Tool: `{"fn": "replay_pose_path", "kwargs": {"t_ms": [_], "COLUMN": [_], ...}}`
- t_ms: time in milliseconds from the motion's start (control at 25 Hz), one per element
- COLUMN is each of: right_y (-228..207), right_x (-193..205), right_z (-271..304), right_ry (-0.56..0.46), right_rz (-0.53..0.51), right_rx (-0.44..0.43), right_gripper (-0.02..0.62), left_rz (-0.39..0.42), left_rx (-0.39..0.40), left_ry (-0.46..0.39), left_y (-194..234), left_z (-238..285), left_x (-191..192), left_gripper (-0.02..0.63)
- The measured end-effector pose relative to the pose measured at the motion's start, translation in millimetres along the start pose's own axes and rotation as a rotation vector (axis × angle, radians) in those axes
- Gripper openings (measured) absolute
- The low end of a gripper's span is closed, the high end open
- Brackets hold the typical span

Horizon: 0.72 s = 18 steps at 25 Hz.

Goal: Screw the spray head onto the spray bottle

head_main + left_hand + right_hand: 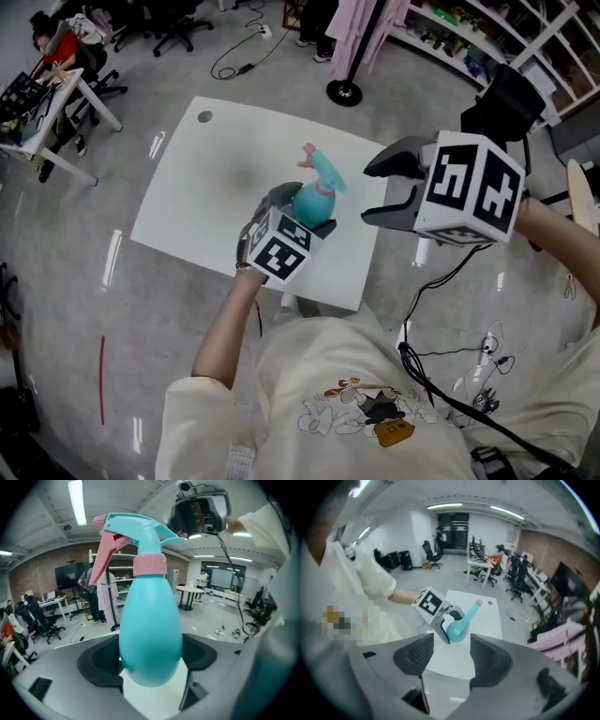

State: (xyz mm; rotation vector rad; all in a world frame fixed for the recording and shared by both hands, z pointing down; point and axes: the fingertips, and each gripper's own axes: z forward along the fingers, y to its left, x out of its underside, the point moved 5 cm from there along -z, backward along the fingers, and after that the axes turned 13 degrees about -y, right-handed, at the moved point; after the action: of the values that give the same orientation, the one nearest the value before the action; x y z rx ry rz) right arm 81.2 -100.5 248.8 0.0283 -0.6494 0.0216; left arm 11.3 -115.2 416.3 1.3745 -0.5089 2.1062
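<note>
White table (pixel 187 202) fills mid-frame, with a small dark round spot (pixel 204 117) near its upper-left corner. At top centre sits a black round stand base (pixel 345 92), and left of it a cable (pixel 246 67) loops across the floor.

No words, brands or numbers can be read anywhere; the left cube (pixel 281 246) and the right cube (pixel 473 187) carry only black-and-white square markers, patterns rather than letters; the shirt (pixel 314 361) bears a small cartoon print (pixel 361 412), too small to show any lettering.
</note>
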Motion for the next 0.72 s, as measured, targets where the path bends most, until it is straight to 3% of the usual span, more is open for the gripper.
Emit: {"fn": "replay_pose_path", "kwargs": {"t_ms": [80,160,320,560,720], "right_y": [11,24,39,49,63], "right_x": [-8,-13,-16,-12,-5], "right_z": [-7,-9,-12,1,16], "right_ry": [-0.002,-0.026,-0.058,0.022,0.109], "right_rz": [-0.236,-0.402,-0.596,-0.856,-0.958], "right_rx": [-0.029,-0.093,-0.206,-0.321,-0.422], "right_gripper": [0.239,0.239,0.239,0.238,0.238], "left_rz": [0.008,0.026,0.104,0.161,0.262], "left_rx": [0.117,0.213,0.41,0.754,0.843], "left_ry": [0.02,0.055,0.087,0.015,0.056], "left_y": [-1,-3,-21,-57,-69], "left_z": [-4,-7,-10,-23,-28], "left_x": [4,11,23,20,20], "left_gripper": [0.39,0.389,0.389,0.389,0.389]}}
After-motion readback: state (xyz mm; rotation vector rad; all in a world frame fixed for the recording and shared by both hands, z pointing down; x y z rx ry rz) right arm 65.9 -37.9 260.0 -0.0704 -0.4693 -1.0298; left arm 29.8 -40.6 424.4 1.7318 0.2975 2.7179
